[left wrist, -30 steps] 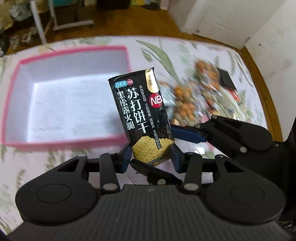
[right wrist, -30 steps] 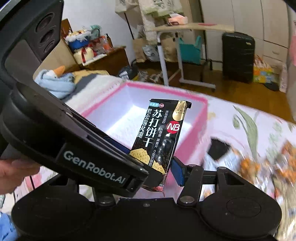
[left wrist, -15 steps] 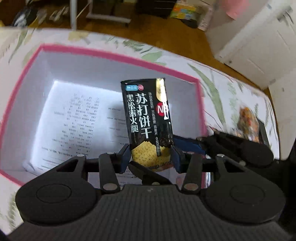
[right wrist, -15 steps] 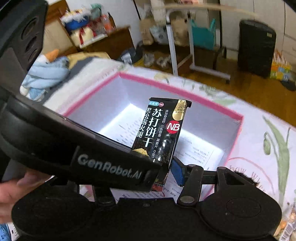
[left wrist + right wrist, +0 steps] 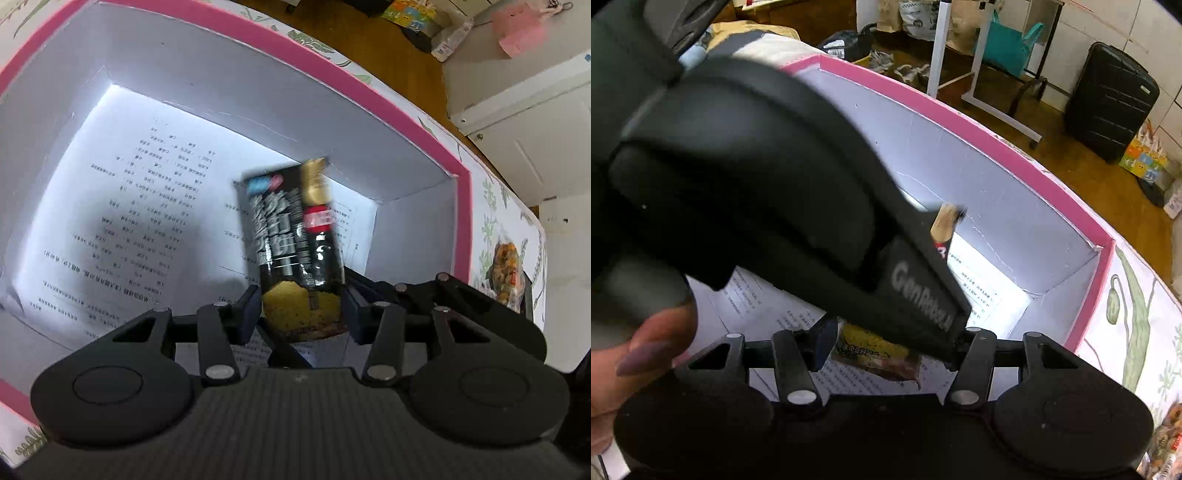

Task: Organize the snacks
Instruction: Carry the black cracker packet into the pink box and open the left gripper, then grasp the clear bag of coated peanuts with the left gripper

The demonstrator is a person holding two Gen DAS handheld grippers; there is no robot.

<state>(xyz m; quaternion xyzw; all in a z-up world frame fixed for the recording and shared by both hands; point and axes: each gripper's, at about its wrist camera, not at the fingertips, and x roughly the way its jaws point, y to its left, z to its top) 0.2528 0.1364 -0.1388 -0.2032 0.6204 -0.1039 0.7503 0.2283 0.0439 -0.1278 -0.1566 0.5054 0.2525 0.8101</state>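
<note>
A black cracker packet [image 5: 291, 243] with a gold corner hangs inside a pink-rimmed box [image 5: 369, 92], just above the printed sheet [image 5: 129, 221] on its floor. It looks blurred and tilted in the left wrist view. My left gripper [image 5: 301, 310] has the packet's lower end between its jaws, which are opening, with the pads a sliver off its edges. My right gripper [image 5: 892, 347] is shut on the packet's bottom end [image 5: 875, 354]; its right pad is hidden behind the left gripper's finger [image 5: 923, 295]. Only the packet's gold corner [image 5: 945, 221] shows above that finger.
The box's pink rim [image 5: 960, 118] and white walls enclose both grippers. A clear bag of orange snacks [image 5: 506, 266] lies on the floral tablecloth [image 5: 495, 192] to the right. A person's hand [image 5: 646, 350] holds the left gripper. A suitcase [image 5: 1112, 99] and a white stand [image 5: 979, 74] are on the floor beyond.
Both grippers have carried the packet from above the table's snack pile over the pink rim and down into the box. The packet, sharp before, now blurs between the left jaws.
</note>
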